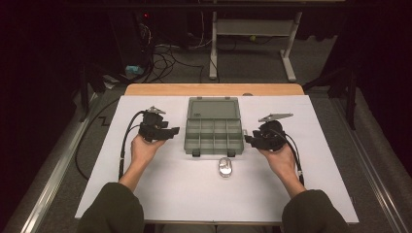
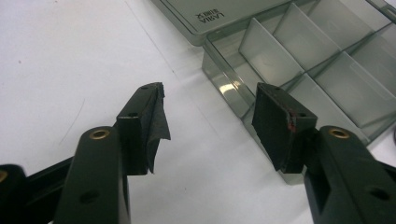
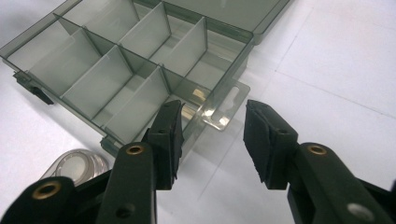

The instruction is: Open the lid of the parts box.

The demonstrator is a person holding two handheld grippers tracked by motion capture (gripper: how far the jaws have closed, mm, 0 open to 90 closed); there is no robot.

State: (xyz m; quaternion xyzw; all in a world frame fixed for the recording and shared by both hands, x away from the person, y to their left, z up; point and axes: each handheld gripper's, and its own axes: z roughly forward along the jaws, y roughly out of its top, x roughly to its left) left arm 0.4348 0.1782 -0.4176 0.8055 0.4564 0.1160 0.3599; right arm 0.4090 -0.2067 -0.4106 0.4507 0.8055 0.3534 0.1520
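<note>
Inventory, left gripper view, as I read it from my station:

1. My left gripper (image 2: 210, 116): two black fingers (image 2: 140, 126) rising from the bottom edge, standing well apart with bare tabletop between them. Brass-coloured fasteners show on both arms. The pad on the left finger is ragged and peeling at its inner edge; the right finger shows a small red mark at its upper corner.

2. Organizer box (image 2: 322, 60): smoky translucent plastic, lid open, divided into several compartments by thin partitions. All compartments I can see are empty. Its near corner lies just beyond the right finger; I cannot tell whether they touch. The lid carries small printed lettering, unreadable from here.

3. Tabletop (image 2: 70, 60): white surface with faint crease lines.
</note>
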